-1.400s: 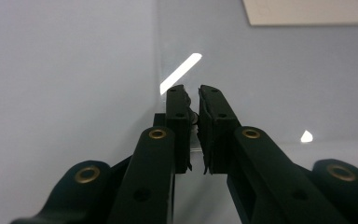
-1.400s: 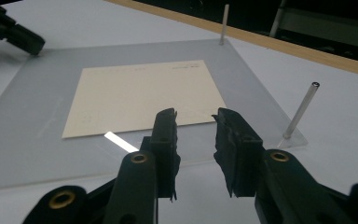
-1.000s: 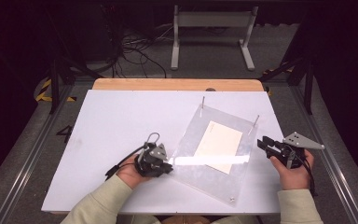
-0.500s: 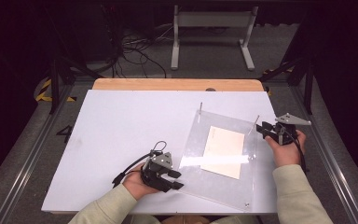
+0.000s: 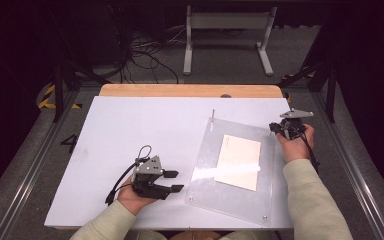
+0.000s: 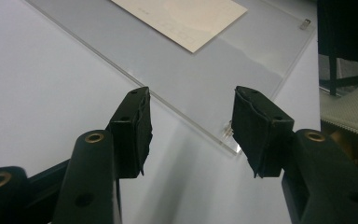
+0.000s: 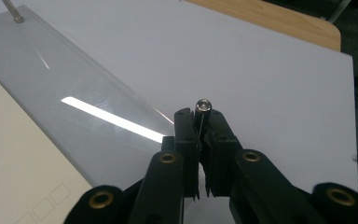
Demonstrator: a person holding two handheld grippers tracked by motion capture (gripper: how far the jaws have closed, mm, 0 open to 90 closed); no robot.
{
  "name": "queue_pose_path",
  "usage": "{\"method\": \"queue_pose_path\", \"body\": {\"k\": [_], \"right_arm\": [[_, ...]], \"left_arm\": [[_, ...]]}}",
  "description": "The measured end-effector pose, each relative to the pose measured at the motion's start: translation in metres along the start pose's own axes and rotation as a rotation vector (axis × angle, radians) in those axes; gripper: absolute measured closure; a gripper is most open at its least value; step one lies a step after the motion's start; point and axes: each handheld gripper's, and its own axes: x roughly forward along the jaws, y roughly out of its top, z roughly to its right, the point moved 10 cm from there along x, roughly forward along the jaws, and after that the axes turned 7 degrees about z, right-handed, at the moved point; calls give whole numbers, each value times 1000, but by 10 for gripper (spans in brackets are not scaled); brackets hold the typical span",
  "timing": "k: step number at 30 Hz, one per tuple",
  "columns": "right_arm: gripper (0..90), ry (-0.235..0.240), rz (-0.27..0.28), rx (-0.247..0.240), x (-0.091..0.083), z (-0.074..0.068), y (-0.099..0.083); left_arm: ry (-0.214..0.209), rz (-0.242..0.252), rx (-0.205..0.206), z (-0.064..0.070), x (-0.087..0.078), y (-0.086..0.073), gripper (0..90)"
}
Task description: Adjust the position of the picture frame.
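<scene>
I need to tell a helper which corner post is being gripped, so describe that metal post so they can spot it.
On the white table lies a clear acrylic frame with a card inside. At its far right corner, the metal post stands clamped in the right gripper; the far left post stands free.

card [image 5: 238,161] on acrylic plate [image 5: 207,150] | plate on table [image 5: 130,130] right half | upright pin [image 5: 213,116] at plate's far-left corner

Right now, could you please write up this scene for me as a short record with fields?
surface: white table
main item: clear plastic frame lying flat, cream card inside
corner posts: metal post upright at a far corner
right claw: shut on a metal pin at the frame's far right corner
left claw: open, holding nothing, pointed at the frame's near corner
</scene>
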Motion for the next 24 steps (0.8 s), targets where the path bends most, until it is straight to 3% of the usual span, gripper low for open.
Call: {"method": "queue_pose_path", "body": {"k": [8, 13, 18, 20, 24], "right_arm": [[852, 74, 28, -160, 28, -51, 59], [852, 124, 39, -189, 47, -86, 80], [852, 158, -8, -175, 56, -107, 72], [852, 158, -19, -171, 57, -108, 69], [852, 146, -64, -96, 54, -102, 46]], "left_arm": [[42, 21, -23, -8, -12, -4, 479], [63, 35, -36, -13, -19, -6, 479], [72, 50, -47, -16, -26, -7, 478], [77, 53, -51, -17, -27, -7, 478], [81, 52, -53, -18, -27, -8, 475]]}}
